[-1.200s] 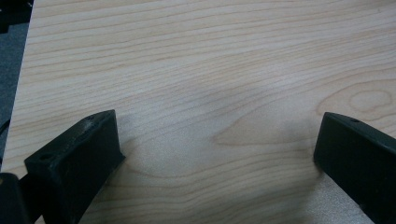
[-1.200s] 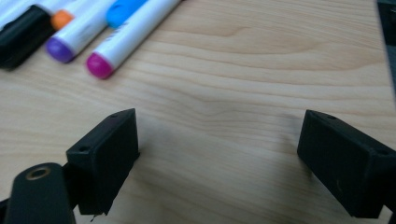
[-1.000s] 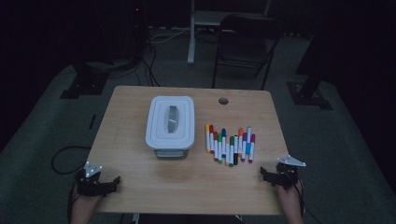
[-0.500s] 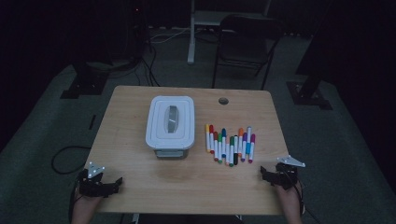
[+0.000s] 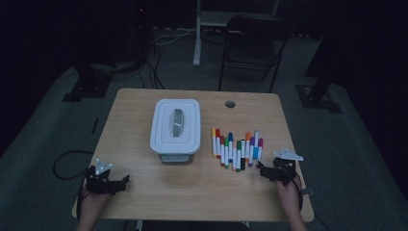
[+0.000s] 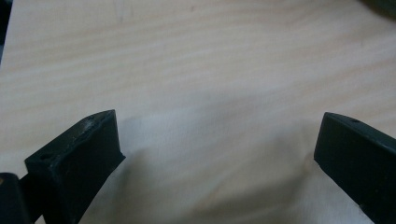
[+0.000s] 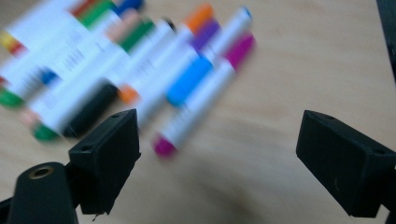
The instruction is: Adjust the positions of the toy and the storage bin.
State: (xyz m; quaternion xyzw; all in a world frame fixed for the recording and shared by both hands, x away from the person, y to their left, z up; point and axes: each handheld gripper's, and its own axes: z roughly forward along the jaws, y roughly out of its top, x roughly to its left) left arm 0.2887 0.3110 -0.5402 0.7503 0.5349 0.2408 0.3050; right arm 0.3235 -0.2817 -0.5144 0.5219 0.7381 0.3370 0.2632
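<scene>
Markers lie in a row on the table, just right of the white box. My right gripper sits just right of and below the row, jaws wide apart, empty; the magenta marker lies nearest, ahead-left. My left gripper, well left of the box, gapes wide over bare wood.
</scene>
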